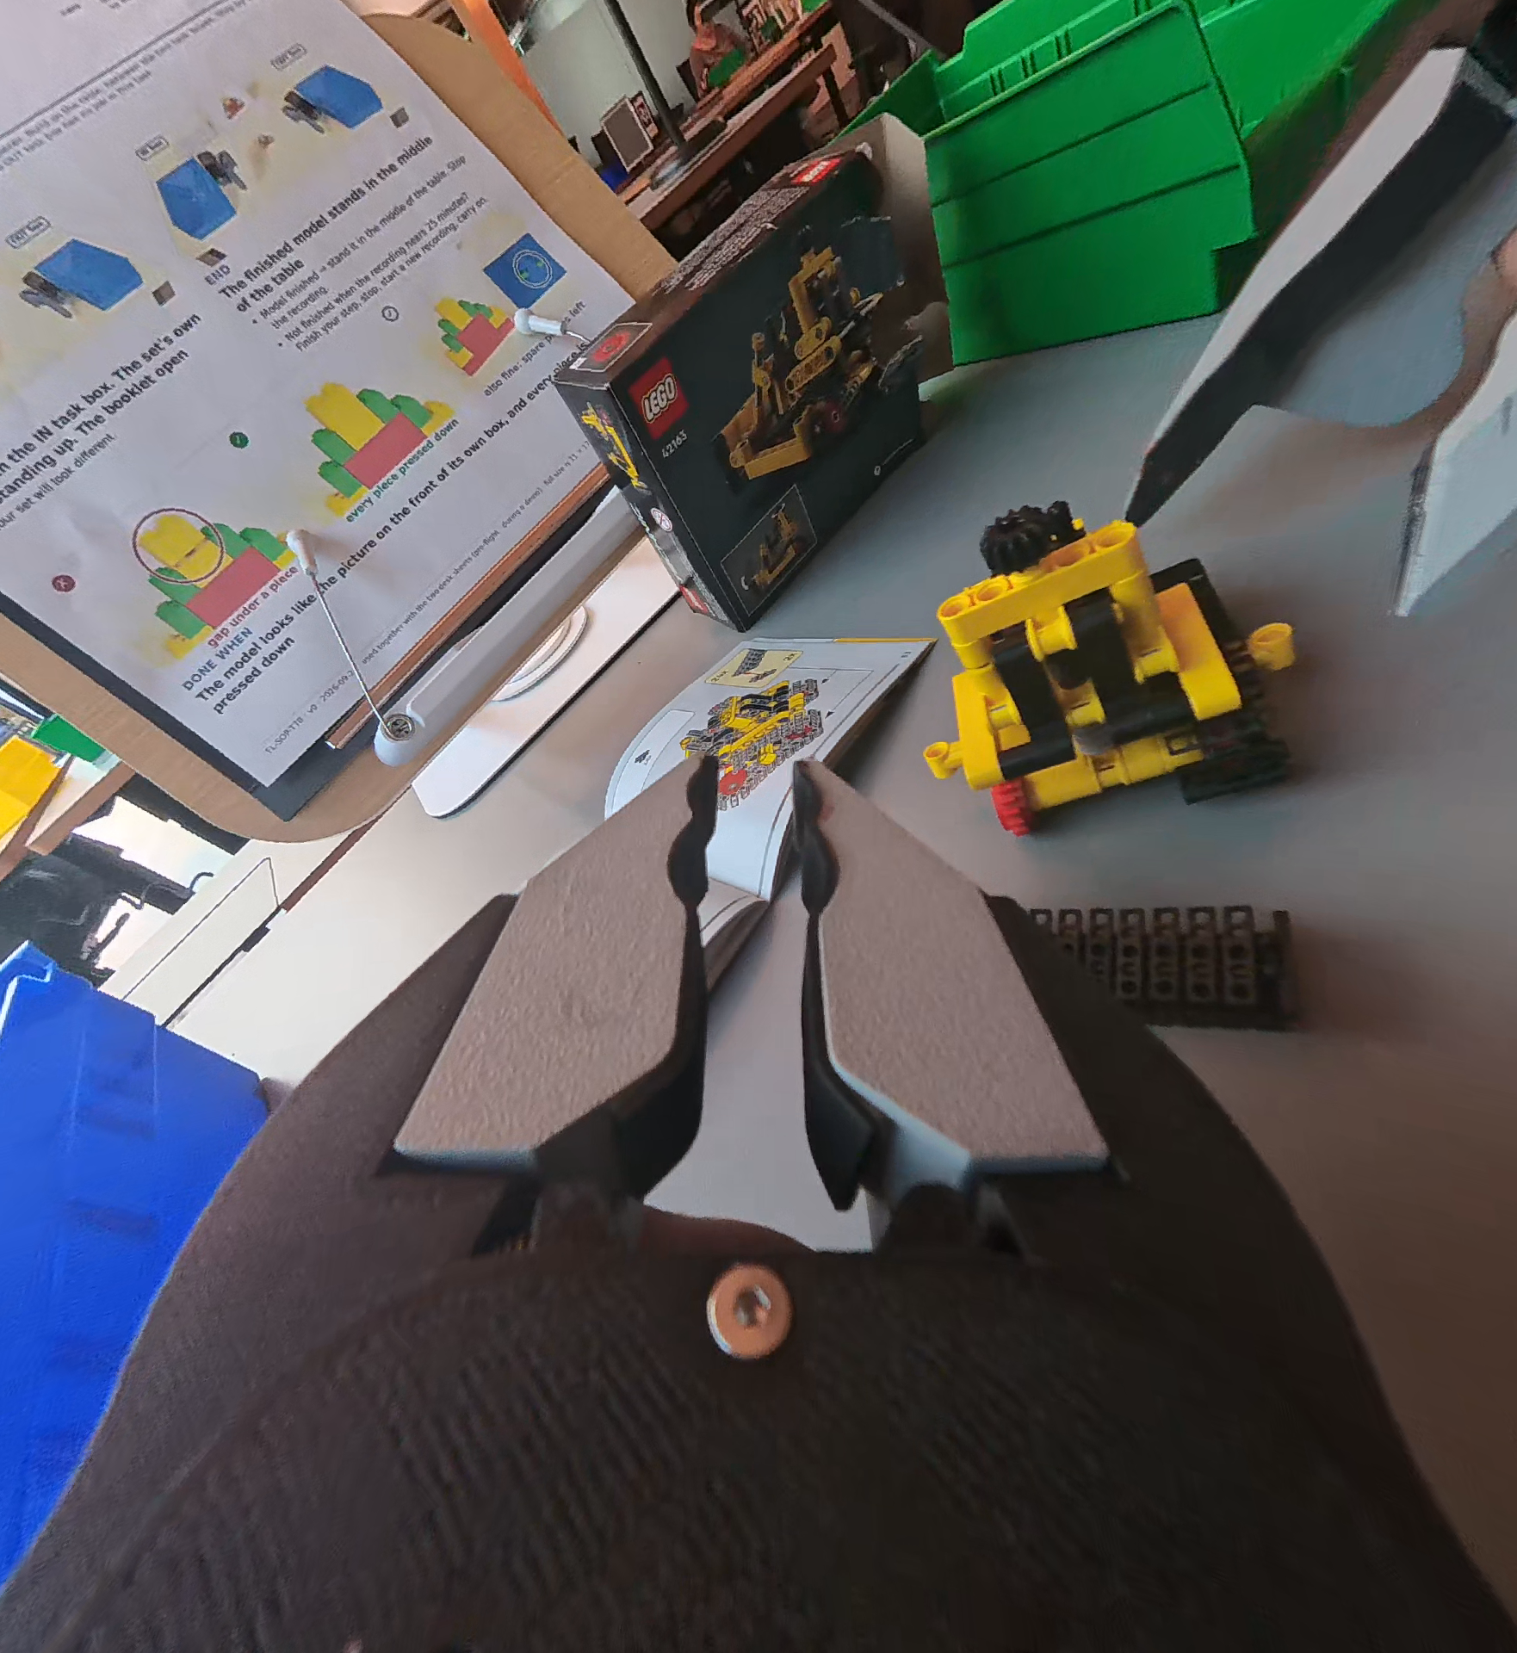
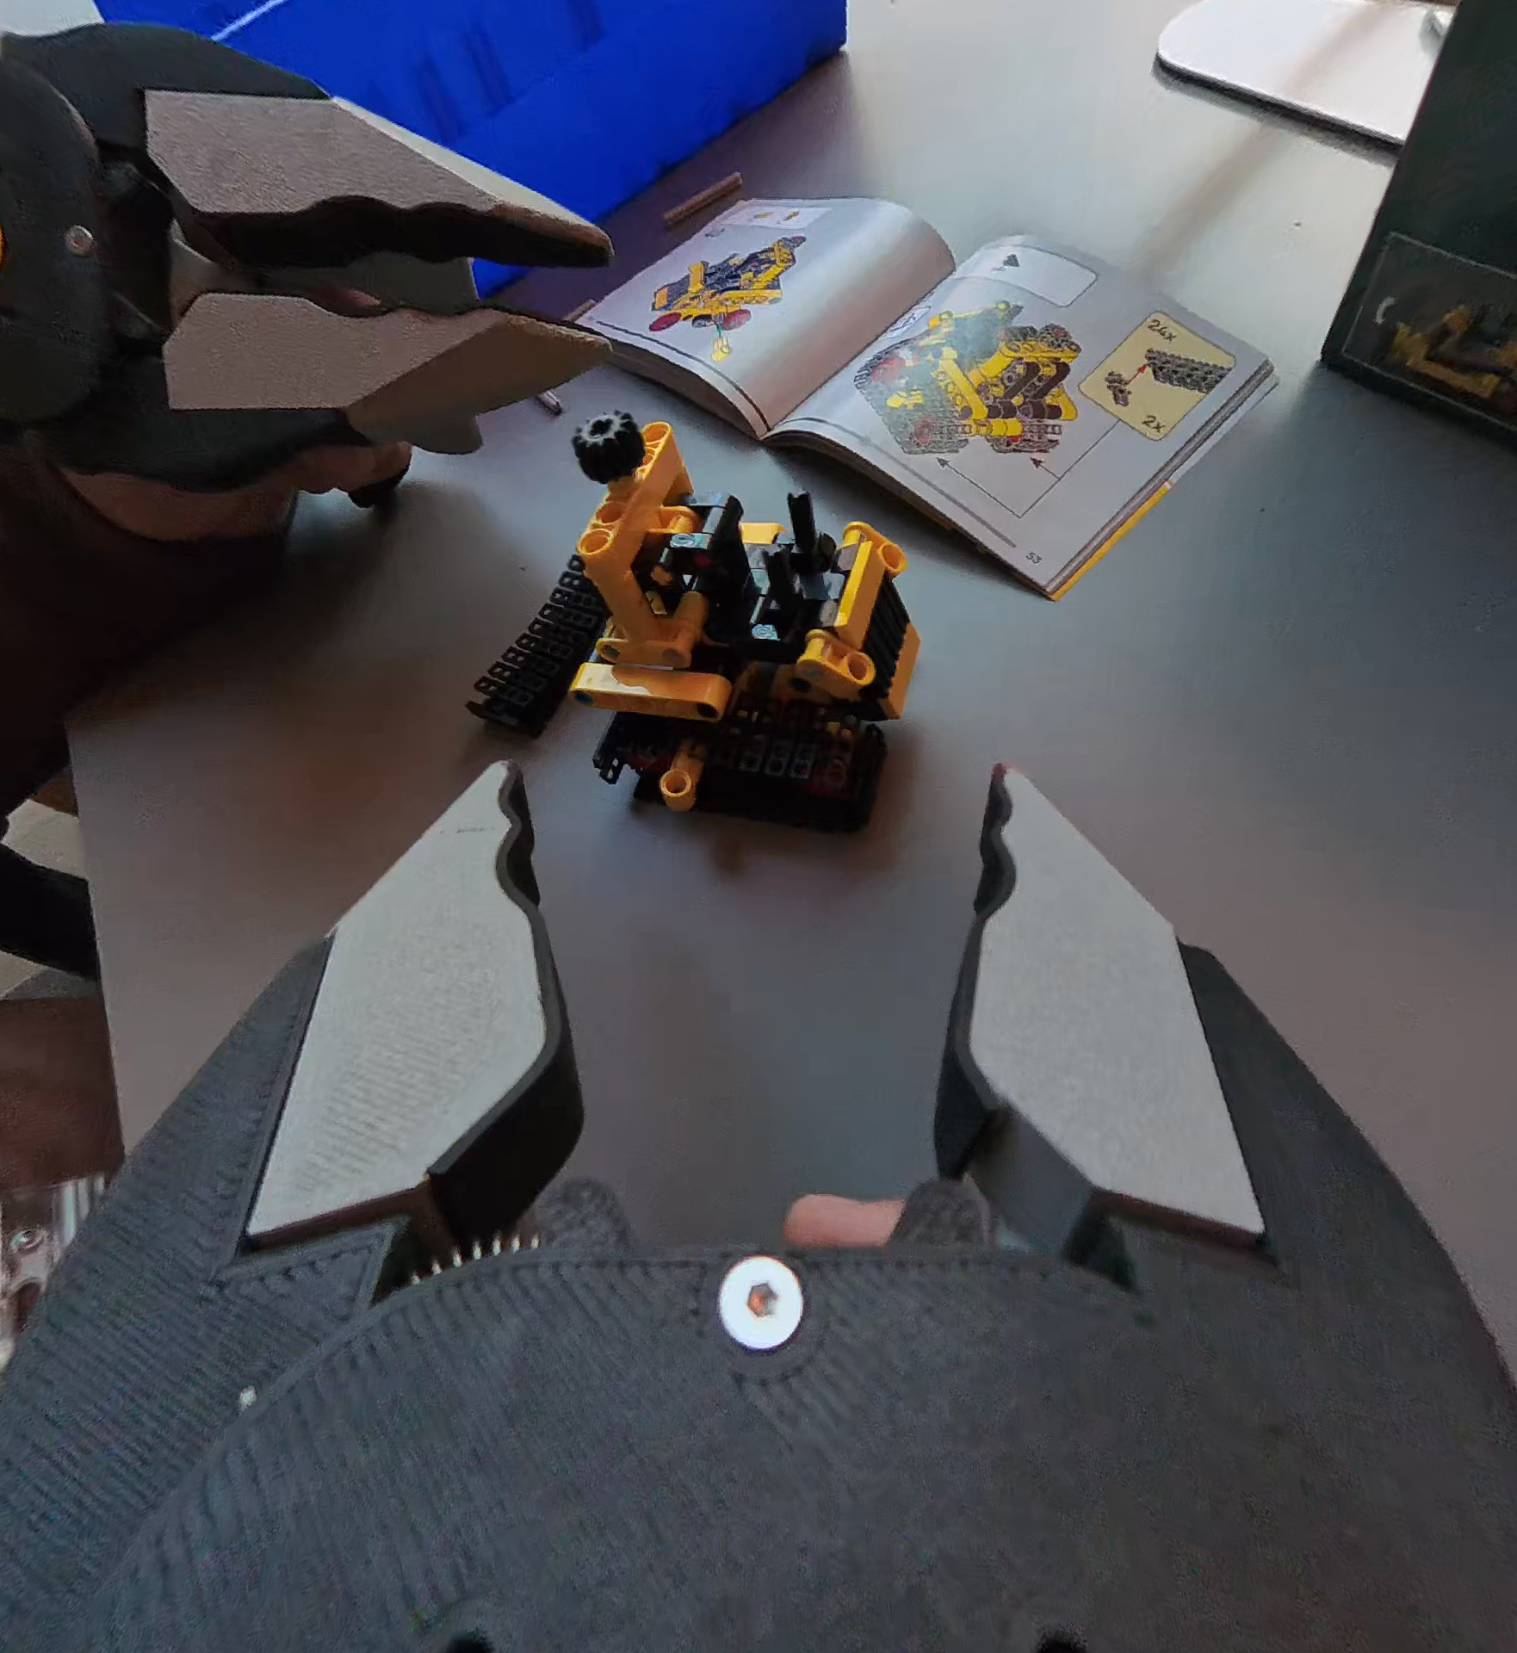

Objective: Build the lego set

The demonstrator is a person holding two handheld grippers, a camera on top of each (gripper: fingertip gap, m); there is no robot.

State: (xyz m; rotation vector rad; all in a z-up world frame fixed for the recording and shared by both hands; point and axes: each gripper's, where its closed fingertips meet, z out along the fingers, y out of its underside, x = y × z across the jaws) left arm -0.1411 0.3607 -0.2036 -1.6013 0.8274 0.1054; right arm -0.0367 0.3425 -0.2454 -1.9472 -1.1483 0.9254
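Grey table point(image 2: 1184, 805): half-built yellow bulldozer point(image 2: 737, 644) mid-surface, 1 loose black track strip point(image 2: 540, 644) beside it. My right gripper point(image 2: 755, 787) wide, left gripper point(image 1: 750, 778) narrow, both empty. Model light, joints fragile; grip low chassis.

This looks like a workshop or lab set up for recorded assembly work. A grey counter point(image 1: 1095, 1163) carries a printed instruction sheet point(image 1: 200, 358) propped on a stand, with green storage bins point(image 1: 1095, 179) and a blue bin point(image 1: 66, 1207) alongside, and more workbenches point(image 1: 737, 80) stand in the room behind.
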